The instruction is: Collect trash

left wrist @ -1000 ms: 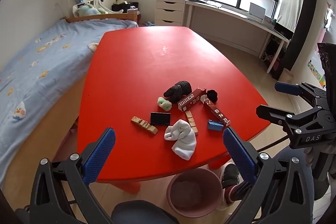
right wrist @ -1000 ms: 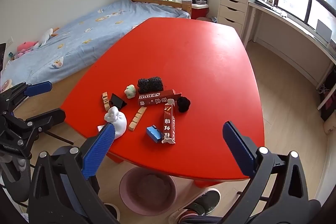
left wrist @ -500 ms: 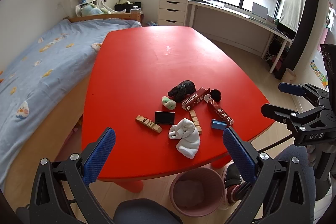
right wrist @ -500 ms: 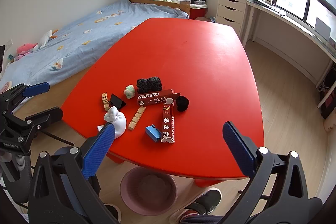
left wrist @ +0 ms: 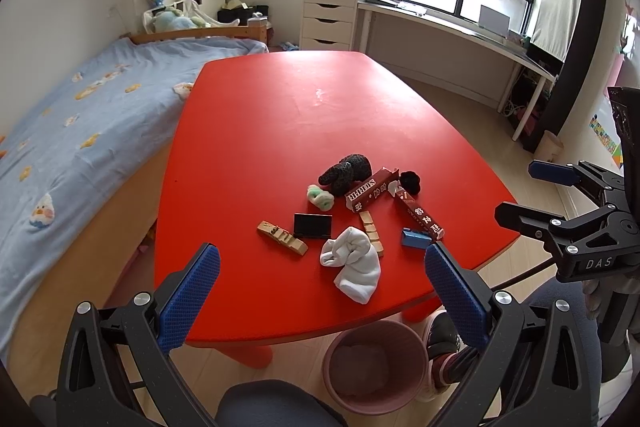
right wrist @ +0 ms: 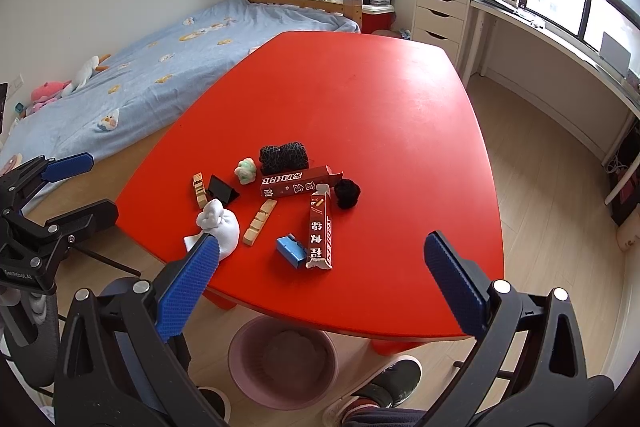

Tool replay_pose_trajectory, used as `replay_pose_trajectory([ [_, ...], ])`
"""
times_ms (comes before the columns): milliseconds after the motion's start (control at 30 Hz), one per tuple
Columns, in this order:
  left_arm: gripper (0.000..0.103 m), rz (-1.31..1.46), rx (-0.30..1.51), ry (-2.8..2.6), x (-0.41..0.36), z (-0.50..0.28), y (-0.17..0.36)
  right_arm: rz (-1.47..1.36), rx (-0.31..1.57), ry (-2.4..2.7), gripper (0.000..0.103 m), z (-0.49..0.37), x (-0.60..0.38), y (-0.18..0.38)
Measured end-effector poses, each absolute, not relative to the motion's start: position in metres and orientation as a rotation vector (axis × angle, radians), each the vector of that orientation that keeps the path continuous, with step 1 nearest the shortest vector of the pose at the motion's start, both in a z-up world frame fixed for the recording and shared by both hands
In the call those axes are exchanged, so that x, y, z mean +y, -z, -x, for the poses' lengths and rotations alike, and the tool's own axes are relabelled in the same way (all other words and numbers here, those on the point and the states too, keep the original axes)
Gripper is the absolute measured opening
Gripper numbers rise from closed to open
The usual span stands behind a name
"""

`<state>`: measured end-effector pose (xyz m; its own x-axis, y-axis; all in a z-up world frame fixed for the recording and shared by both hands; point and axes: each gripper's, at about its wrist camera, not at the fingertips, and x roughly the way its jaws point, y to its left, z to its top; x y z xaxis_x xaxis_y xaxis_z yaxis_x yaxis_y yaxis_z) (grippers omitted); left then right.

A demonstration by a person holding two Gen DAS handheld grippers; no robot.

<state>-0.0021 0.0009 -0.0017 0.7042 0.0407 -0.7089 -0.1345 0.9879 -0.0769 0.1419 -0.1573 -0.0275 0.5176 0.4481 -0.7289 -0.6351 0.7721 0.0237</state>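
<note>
Hovering over the near edge of the red surface [left wrist: 280, 131], both claws are spread wide and holding nothing. The left claw [left wrist: 322, 297] sits in front of the white sock [left wrist: 354, 263], and the right claw [right wrist: 322, 285] frames the blue box [right wrist: 291, 249] and the long red carton [right wrist: 319, 227].

The trash is all bunched up near the front of the surface: a second red carton [left wrist: 370, 189] lying beside a black knitted bundle [left wrist: 346, 169], a small black fuzzy ball [left wrist: 410, 181] at the cartons' ends, a green-and-white puff [left wrist: 320, 195], a black wedge-shaped thing [left wrist: 312, 225], and two wooden strips [left wrist: 282, 237] [left wrist: 371, 233]. The sock touches one strip.

Down on the floor, a pink bin [right wrist: 282, 359] stands just under the surface's front edge, with a person's shoe [right wrist: 390, 379] next to it.
</note>
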Motion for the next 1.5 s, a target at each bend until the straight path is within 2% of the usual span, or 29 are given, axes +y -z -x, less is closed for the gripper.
replay_pose_trajectory([
  [867,0.098,0.130,0.818,-0.072,-0.002,-0.012,0.017,0.239,0.868,-0.647,0.100,-0.167,-0.151,0.046],
  [1500,0.098,0.159,1.041,-0.015,-0.009,-0.061,0.077,0.317,1.058,-0.607,0.100,-0.233,-0.109,0.109],
])
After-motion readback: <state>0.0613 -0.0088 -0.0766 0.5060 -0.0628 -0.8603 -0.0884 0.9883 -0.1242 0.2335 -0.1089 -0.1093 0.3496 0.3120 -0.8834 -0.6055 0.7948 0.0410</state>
